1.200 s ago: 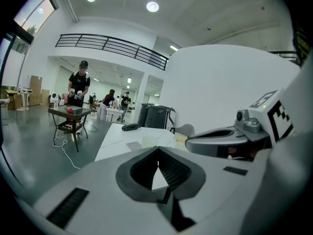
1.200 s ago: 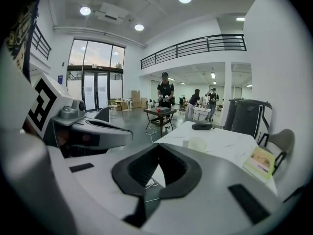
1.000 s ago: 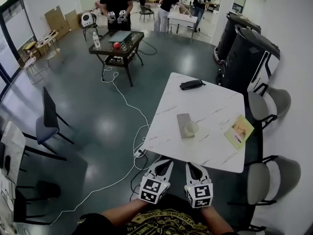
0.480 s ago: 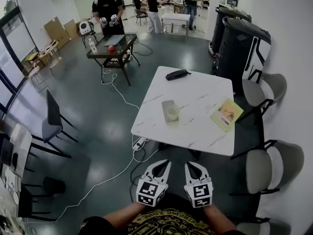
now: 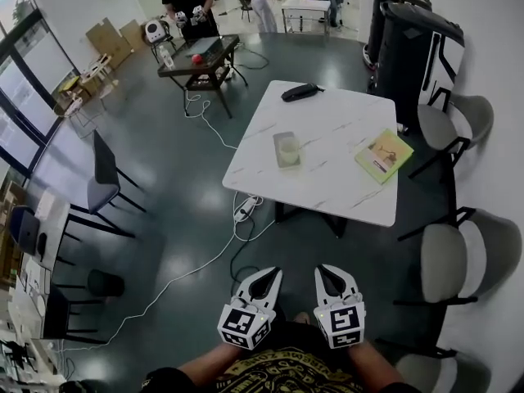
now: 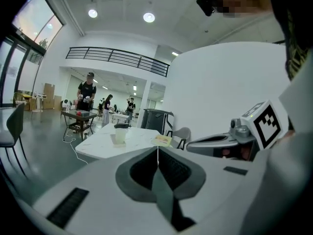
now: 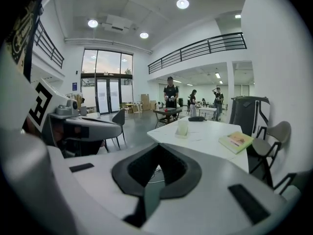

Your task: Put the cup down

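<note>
cup (image 5: 287, 146): upper centre, upright on table (image 5: 336, 129) | pale, probably thin light plastic, crushable | grip mid-wall, gently | left gripper (image 5: 273, 273), right gripper (image 5: 326, 270): both closed, empty

The left white plastic gripper (image 5: 273, 273) and the right white plastic gripper (image 5: 322, 270) are held side by side, close in front of the person's torso. Both point forward and slightly downward. Each carries a cube with black-and-white square markers (image 5: 243, 324) at its rear. The left fingers (image 6: 139, 170), lined with dark grey pads, are pressed together with nothing between them. The right fingers (image 7: 171, 173) meet in the same way, empty. Two forearms (image 5: 201, 365) run back from the grippers to the body.
</note>
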The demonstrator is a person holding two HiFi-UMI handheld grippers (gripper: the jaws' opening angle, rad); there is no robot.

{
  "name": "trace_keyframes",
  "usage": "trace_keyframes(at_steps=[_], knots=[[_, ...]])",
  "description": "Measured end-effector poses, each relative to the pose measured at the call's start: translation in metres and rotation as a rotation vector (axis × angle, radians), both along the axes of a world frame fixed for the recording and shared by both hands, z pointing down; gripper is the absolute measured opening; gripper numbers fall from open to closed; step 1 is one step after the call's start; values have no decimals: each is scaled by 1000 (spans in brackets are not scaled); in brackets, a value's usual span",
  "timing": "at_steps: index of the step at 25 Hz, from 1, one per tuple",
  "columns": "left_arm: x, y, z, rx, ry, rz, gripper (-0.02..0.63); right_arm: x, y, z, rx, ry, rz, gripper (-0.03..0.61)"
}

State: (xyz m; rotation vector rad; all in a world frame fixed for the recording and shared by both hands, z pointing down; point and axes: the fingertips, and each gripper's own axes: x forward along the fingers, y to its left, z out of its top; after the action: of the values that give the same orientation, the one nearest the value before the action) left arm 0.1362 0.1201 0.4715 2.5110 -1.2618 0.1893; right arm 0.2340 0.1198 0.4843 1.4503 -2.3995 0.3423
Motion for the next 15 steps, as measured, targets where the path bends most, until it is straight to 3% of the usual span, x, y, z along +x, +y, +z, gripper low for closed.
trace_keyframes(at_steps=[5,15], knots=[[10,27,23,-64,-40,24,11,10,24,8,-29,-5,-8,6],[26,42,23,-52,-75,49,11,17,52,17,-28,5,14,6]])
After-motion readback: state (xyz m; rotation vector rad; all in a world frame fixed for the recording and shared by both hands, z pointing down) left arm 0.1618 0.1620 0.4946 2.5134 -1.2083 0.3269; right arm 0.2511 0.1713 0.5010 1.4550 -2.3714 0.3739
